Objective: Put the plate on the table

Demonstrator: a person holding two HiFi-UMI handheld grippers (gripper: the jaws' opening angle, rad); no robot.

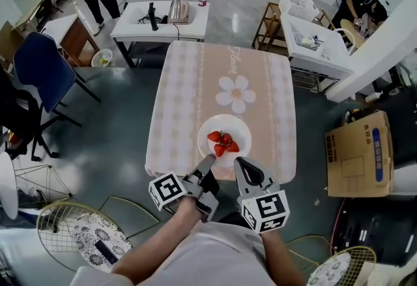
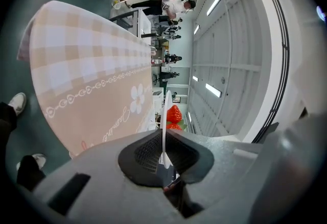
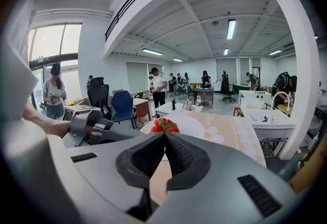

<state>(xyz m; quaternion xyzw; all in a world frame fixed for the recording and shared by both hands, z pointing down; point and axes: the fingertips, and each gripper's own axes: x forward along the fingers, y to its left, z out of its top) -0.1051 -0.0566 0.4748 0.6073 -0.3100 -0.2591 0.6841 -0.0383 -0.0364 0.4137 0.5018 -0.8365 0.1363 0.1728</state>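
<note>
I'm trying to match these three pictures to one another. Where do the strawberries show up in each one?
Head view: the strawberries lie low in the centre, on the white plate.
Left gripper view: they are at the centre, just right of the plate's thin edge.
Right gripper view: they are at the centre, just above the jaws.
Shared landmark: the white flower print on the tablecloth.

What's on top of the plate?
Red strawberries sit in a little pile on the white plate. The plate under them is covered, and the left gripper hides a bit of its near rim.
</note>
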